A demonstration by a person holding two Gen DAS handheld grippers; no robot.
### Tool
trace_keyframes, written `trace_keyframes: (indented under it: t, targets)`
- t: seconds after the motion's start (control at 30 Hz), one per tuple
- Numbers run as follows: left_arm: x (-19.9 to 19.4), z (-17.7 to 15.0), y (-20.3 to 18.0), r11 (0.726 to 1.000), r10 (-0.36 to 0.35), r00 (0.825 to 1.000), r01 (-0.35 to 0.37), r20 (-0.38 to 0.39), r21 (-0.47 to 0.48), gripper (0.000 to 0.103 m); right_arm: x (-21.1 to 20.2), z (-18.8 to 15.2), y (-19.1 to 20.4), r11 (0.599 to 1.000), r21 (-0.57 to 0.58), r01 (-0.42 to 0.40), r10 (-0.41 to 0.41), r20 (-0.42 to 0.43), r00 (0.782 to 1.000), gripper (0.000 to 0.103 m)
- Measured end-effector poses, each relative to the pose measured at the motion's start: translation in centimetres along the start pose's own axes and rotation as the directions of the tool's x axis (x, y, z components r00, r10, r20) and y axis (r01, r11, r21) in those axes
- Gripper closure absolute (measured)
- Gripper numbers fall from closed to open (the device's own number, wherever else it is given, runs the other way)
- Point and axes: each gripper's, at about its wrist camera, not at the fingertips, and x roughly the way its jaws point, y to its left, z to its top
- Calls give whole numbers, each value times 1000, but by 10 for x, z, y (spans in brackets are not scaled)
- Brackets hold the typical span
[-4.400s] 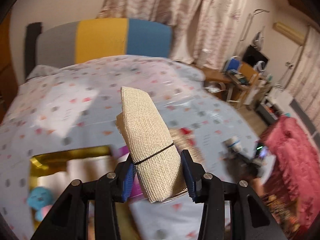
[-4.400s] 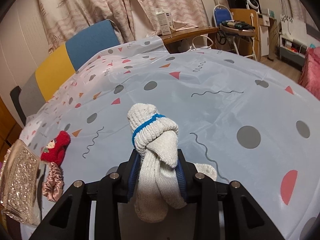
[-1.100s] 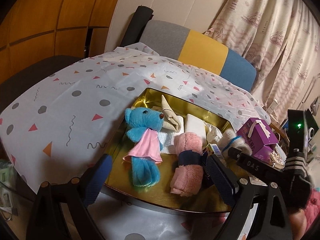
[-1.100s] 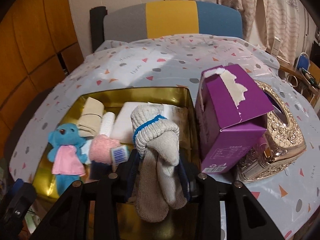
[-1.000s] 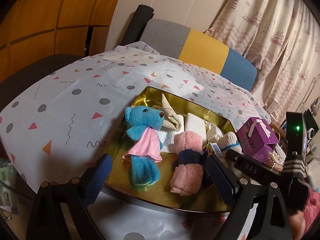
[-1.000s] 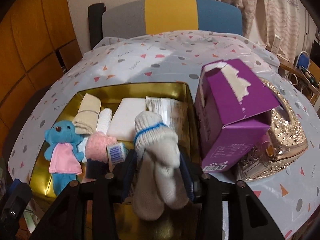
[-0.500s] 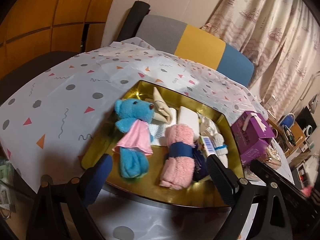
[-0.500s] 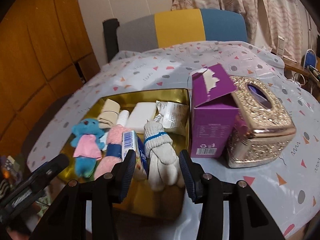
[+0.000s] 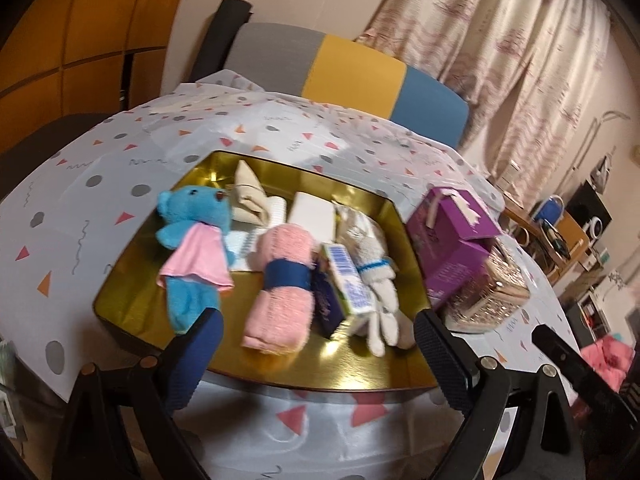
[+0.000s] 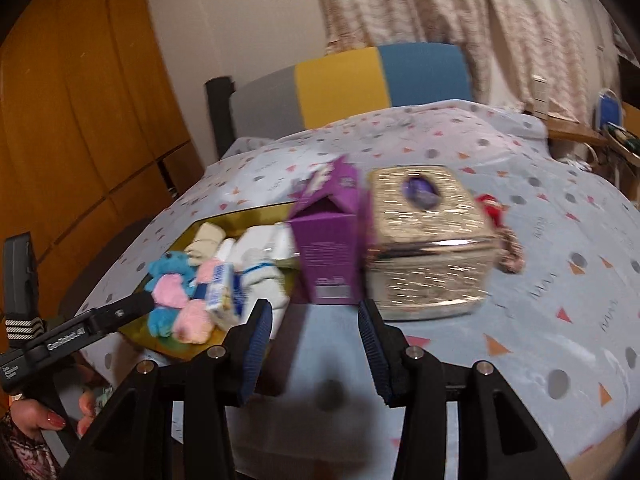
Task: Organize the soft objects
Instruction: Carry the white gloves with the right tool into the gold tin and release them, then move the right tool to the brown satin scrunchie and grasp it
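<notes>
A gold tray on the patterned table holds a blue plush bear, a rolled pink towel, a beige cloth roll, a white pad and the white sock bundle with a blue band. My left gripper is open and empty, at the tray's near edge. My right gripper is open and empty, above the table in front of the purple box. The tray and sock bundle show at the left of the right wrist view.
A purple tissue box and a gold ornate tissue holder stand right of the tray. A red plush and a pink scrunchie lie behind the holder. A small carton lies in the tray. A chair stands behind the table.
My right gripper let go of the sock bundle in the tray, opened, and pulled back to the right. My left gripper stayed open and drew slightly back.
</notes>
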Motion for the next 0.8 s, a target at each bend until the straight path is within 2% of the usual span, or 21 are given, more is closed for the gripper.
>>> trace_keyframes:
  t: [0.17,0.23,0.37,0.47,0.57,0.67,0.8]
  targets:
    - [0,-4,-23,998,-56,998,57,-15,36,3,-23,-3,-58,991,110,71,-76,49,996,58]
    - [0,-6,-34,994,-96,995,97,-26,51,0,-26,-2,-83,983,155,96,-104,41,994,58]
    - [4,-11,-61,983,-141,988,148,-67,107,0,-22,5,-133,965,215,152,-157,4,988,58]
    - [7,-15,-79,977,-152,985,163,-84,138,0,-6,16,-169,949,244,198,-192,-50,980,58]
    - [10,-20,-93,973,-158,982,173,-105,152,0,22,29,-201,942,276,191,-163,-120,979,58]
    - [12,-24,-103,970,-164,979,183,-121,164,0,52,42,-218,940,281,196,-150,-175,973,58]
    - [16,-31,-109,966,-161,976,186,-148,178,0,92,57,-230,941,236,243,-187,-234,954,57]
